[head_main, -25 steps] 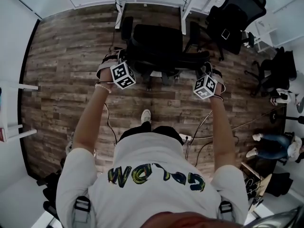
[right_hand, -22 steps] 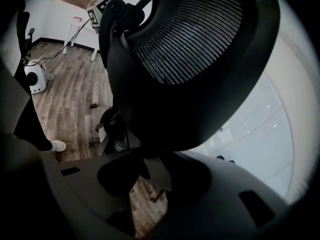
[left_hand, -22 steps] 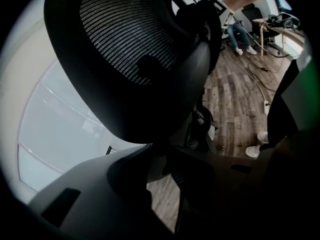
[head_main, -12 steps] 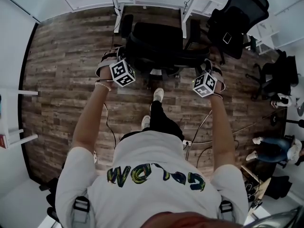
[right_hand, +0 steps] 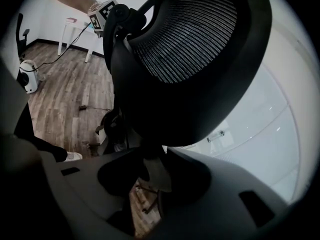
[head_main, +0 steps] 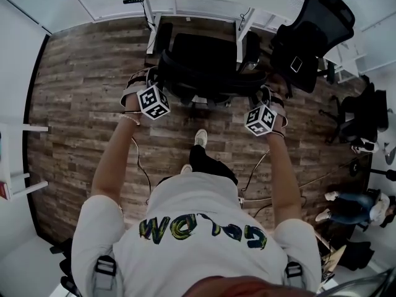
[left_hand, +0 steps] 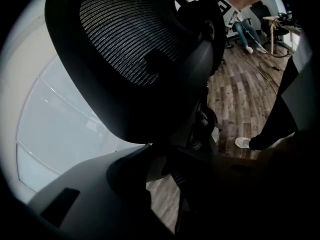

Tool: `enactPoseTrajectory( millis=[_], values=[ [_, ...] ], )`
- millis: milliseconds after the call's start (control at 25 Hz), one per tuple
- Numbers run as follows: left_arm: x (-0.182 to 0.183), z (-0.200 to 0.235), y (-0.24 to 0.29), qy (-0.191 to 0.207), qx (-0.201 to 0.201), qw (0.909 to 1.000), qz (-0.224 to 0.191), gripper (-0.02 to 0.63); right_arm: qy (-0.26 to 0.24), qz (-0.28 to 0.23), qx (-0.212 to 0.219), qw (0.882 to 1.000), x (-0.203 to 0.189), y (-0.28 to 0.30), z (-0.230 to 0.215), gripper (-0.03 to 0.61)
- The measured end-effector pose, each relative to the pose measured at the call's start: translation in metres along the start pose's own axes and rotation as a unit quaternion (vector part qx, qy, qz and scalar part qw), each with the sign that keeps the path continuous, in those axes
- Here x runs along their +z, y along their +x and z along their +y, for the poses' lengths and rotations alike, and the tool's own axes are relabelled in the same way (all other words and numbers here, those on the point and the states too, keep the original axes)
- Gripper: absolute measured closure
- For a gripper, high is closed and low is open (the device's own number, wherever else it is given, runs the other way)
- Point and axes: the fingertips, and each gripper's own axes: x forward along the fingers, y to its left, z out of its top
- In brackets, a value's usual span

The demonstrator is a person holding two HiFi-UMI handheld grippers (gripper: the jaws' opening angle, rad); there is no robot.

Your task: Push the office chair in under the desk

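Office chair [head_main: 204, 57] rolled toward desk [head_main: 198, 4]; left tool [left_hand: 169, 181] grip indiscernible.

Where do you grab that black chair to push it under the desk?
By the backrest frame, from behind, one gripper per side edge. The chair faces the desk, so its back is nearest, and its thin rim fits between jaws. The left gripper and right gripper clamp it there.

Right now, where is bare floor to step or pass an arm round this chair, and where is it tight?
Bare wood floor spreads left of the office chair, out to the wall. A smaller bare strip lies between chair and shoe. Crowded: at right a second chair stands close and cables trail; ahead, desk legs flank the seat.
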Motion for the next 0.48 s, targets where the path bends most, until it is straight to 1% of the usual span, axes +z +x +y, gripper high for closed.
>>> enactPoseTrajectory(
  millis=[120, 280, 480],
  values=[
    [0.003, 0.016, 0.020, -0.005, 0.003, 1.0000, 0.008, 0.518, -0.002, -0.003, 0.004, 1.000, 0.003, 0.020, -0.015, 0.427],
    [0.011, 0.039, 0.049, -0.002, 0.009, 0.9998, 0.018, 0.518, -0.003, -0.012, 0.006, 1.000, 0.005, 0.047, -0.037, 0.428],
    [0.013, 0.065, 0.084, -0.015, 0.013, 0.9994, 0.029, 0.520, -0.002, -0.021, 0.009, 1.000, 0.013, 0.082, -0.064, 0.428]
  ],
)
